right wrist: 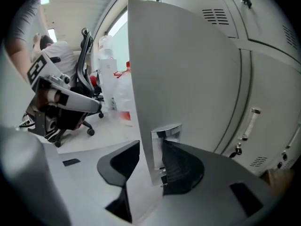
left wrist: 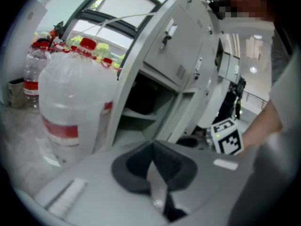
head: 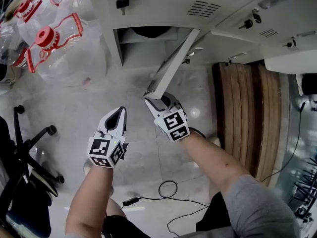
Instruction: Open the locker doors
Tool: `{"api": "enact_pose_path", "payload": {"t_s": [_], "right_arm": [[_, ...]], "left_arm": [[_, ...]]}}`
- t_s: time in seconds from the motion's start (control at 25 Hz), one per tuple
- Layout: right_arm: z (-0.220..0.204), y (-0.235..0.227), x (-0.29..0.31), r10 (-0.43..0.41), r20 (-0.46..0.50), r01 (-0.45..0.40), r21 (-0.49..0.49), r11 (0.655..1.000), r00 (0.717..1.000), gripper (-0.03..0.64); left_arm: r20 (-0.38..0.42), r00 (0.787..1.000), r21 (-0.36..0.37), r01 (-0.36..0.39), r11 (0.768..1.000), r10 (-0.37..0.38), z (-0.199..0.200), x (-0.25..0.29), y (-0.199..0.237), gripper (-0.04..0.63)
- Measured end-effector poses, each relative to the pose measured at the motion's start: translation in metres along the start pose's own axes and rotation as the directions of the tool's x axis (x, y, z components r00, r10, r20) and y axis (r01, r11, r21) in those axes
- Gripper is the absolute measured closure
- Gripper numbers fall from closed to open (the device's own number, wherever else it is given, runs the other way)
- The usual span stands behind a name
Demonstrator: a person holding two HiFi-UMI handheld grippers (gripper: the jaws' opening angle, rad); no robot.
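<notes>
Pale floor [head: 99,98], lockers [head: 223,14]; right gripper [right wrist: 150,147] pinching locker door [right wrist: 188,69] edge, plain only in right gripper view; left gripper [head: 120,110] closed, empty.

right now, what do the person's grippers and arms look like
The left gripper and right gripper are both pale grey, wedge-shaped shells, with dark grey pads lining the jaws. Each carries a white marker cube printed with black square patterns. The forearms are bare. A grey sleeve covers the right upper arm.
</notes>
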State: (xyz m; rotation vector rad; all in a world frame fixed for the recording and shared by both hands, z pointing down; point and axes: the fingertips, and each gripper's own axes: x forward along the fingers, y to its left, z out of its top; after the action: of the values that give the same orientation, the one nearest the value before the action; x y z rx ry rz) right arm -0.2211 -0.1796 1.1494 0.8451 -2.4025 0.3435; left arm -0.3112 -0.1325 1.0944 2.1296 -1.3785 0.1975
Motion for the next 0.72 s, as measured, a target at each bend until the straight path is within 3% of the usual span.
{"api": "enact_pose_path", "payload": {"t_s": [0.44,0.72], "right_arm": [[-0.064,-0.065,-0.088,-0.012,-0.061,0.013,0.011,1.000,0.998,0.474],[-0.096,-0.126,-0.132,-0.107,-0.112,0.120,0.112,0.986,0.988,0.511]], "left_arm": [[-0.059,0.998,-0.016,0.015,1.000,-0.016,-0.012,0.042,-0.075,0.591],[-0.098,0.995,-0.014,0.032,0.999,-0.033,-0.014,0.059,-0.108,0.591]]}}
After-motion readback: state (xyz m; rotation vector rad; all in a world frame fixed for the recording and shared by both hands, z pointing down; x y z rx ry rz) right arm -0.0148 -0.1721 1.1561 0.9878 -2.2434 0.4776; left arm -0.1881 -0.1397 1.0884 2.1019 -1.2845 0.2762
